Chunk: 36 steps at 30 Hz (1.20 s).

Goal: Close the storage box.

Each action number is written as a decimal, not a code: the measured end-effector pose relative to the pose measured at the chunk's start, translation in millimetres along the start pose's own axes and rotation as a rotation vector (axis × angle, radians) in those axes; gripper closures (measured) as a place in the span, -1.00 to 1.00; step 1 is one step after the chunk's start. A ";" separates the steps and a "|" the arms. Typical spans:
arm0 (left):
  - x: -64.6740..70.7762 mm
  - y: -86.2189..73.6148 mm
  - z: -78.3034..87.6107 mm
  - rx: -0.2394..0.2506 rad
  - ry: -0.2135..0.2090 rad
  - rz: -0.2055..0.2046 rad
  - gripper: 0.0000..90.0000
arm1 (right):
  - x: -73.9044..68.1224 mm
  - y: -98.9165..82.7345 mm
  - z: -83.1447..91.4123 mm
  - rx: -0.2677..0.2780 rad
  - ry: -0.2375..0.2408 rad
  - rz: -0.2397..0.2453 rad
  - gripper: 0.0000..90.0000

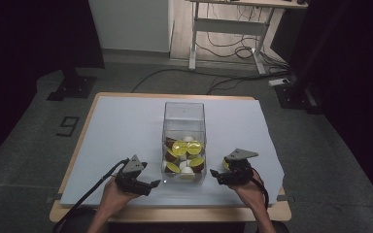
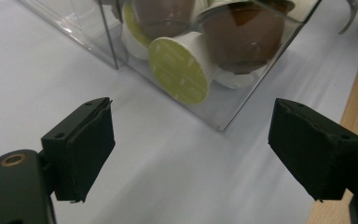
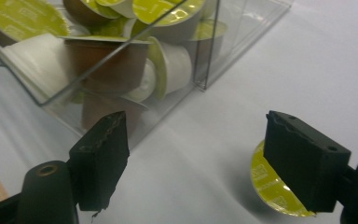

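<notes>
A clear plastic box (image 1: 184, 116) stands in the middle of the pale sheet, holding several coffee capsules (image 1: 179, 148) with yellow lids and brown or white bodies. My left gripper (image 1: 154, 184) is low at the box's front left, open, with nothing between its jaws. In the left gripper view the gripper (image 2: 189, 126) faces a box corner (image 2: 242, 93), a white capsule (image 2: 179, 70) behind the wall. My right gripper (image 1: 214, 173) is open at the box's front right. A loose yellow-lidded capsule (image 3: 268, 186) lies on the sheet, partly behind one jaw of the right gripper (image 3: 196, 135).
The sheet (image 1: 126, 131) covers most of a wooden table (image 1: 175, 213), whose front edge lies just under my hands. Beyond the table a desk frame (image 1: 223, 29) stands over loose floor cables (image 1: 233, 51). Black stand bases (image 1: 73, 87) sit at both back corners.
</notes>
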<state>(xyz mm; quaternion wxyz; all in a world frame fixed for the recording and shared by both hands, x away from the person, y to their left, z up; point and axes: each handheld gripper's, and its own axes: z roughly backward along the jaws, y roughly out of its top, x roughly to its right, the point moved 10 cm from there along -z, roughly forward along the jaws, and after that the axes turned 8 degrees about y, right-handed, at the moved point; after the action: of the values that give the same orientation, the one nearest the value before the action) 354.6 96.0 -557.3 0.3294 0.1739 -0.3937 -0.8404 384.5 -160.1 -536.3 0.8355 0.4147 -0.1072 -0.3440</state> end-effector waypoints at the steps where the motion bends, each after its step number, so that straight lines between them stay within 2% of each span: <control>1: 1.7 1.1 -0.4 0.001 -0.005 -0.004 -0.68 | -1.3 0.1 -0.2 -0.001 0.003 0.006 -0.49; 6: 8.2 6.1 -2.0 0.007 -0.018 -0.020 -0.66 | -7.4 0.7 -2.3 -0.005 0.019 0.026 -0.47; 11: 9.9 8.2 -3.3 0.007 -0.006 -0.039 -0.60 | -13.5 1.3 -5.2 -0.014 0.034 0.040 -0.44; 18: 12.5 13.8 -5.5 0.019 -0.006 -0.052 -0.40 | -17.1 1.7 -5.0 -0.018 0.046 0.054 -0.29; 27: 15.1 17.9 -7.5 0.038 -0.012 -0.054 -0.20 | -20.2 2.0 -2.2 -0.018 0.068 0.058 -0.23; 36: 22.6 21.9 -8.8 0.054 -0.021 -0.088 0.01 | -26.9 -2.5 0.3 -0.033 0.106 0.061 -0.19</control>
<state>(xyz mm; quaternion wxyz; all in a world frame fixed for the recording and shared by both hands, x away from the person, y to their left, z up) 352.3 65.2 -546.7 0.2831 0.1910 -0.4118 -0.8448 363.2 -143.5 -535.1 0.8568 0.4152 -0.0695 -0.2976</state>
